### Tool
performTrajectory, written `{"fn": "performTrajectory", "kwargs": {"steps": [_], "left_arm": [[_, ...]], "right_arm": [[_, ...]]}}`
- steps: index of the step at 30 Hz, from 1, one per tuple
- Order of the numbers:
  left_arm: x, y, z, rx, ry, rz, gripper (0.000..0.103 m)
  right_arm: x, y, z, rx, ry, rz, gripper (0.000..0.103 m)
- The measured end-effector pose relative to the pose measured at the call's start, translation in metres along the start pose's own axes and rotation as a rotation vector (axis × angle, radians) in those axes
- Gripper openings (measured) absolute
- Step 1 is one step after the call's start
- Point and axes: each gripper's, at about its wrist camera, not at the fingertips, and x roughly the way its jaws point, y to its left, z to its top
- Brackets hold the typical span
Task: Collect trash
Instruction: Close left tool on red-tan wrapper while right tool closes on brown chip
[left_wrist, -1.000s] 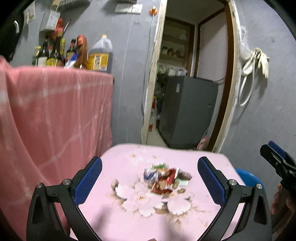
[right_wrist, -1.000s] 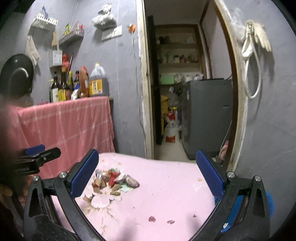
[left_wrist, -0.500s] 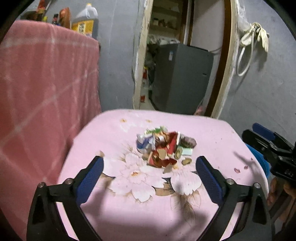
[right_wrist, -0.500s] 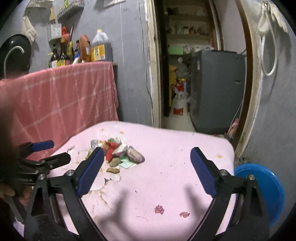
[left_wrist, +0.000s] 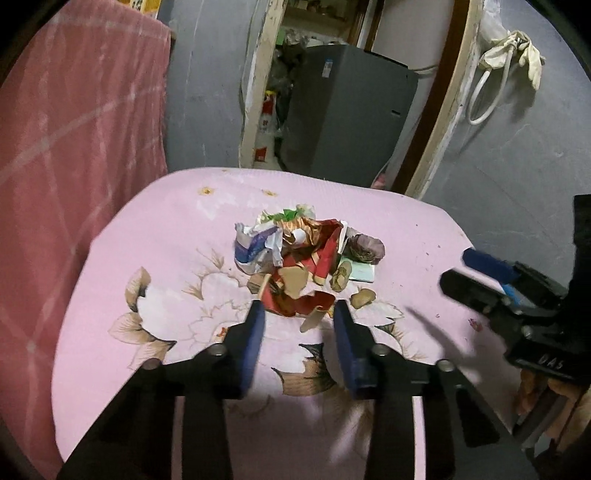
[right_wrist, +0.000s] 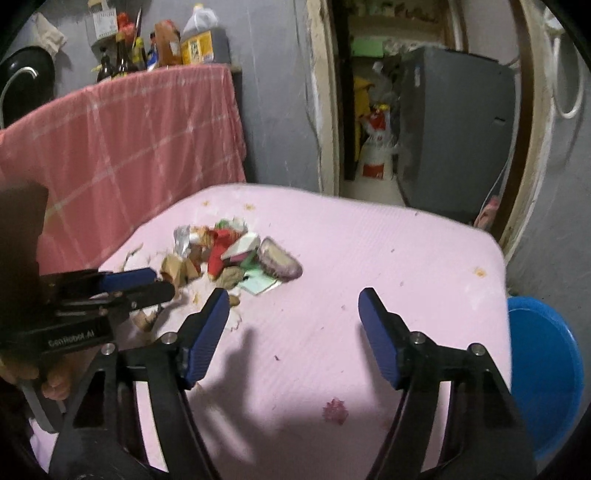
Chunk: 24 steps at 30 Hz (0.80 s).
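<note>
A pile of trash (left_wrist: 303, 254), made of crumpled wrappers, red paper scraps and peel pieces, lies on a pink flowered table (left_wrist: 147, 258). My left gripper (left_wrist: 297, 314) is low at the near edge of the pile, its jaws partly closed either side of a red scrap (left_wrist: 299, 301). I cannot tell if they grip it. My right gripper (right_wrist: 293, 301) is open and empty over bare cloth, right of the pile (right_wrist: 229, 251). The left gripper also shows in the right wrist view (right_wrist: 147, 282).
A blue bin (right_wrist: 543, 373) stands below the table's right edge. A pink-draped counter (right_wrist: 129, 136) with bottles (right_wrist: 162, 40) is on the left. A doorway with a grey appliance (left_wrist: 347, 118) lies behind.
My left gripper has come down and forward to the pile and its jaws have narrowed from wide open. My right gripper has dropped closer to the table and narrowed a little.
</note>
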Motion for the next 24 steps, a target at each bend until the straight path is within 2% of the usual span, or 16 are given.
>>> {"fn": "performTrajectory", "kwargs": {"steps": [4,9,14,21,24], "left_arm": [[0.000,0.005,0.001,-0.014,0.005,-0.019,0.016],[-0.001,0.005,0.002,-0.017,0.012,-0.029,0.008],[-0.001,0.008,0.002,-0.027,0.010,-0.025,0.005],[-0.010,0.013,0.000,-0.047,0.000,-0.032,0.004],[-0.012,0.014,0.000,-0.052,-0.004,-0.032,0.004]], "right_arm": [[0.012,0.006,-0.001,-0.028,0.055,0.026,0.062],[0.026,0.016,-0.002,-0.045,0.109,0.075,0.060],[0.038,0.021,0.001,-0.036,0.152,0.112,0.050],[0.052,0.029,0.008,-0.025,0.179,0.162,0.040],[0.058,0.030,0.010,-0.019,0.196,0.182,0.028]]}}
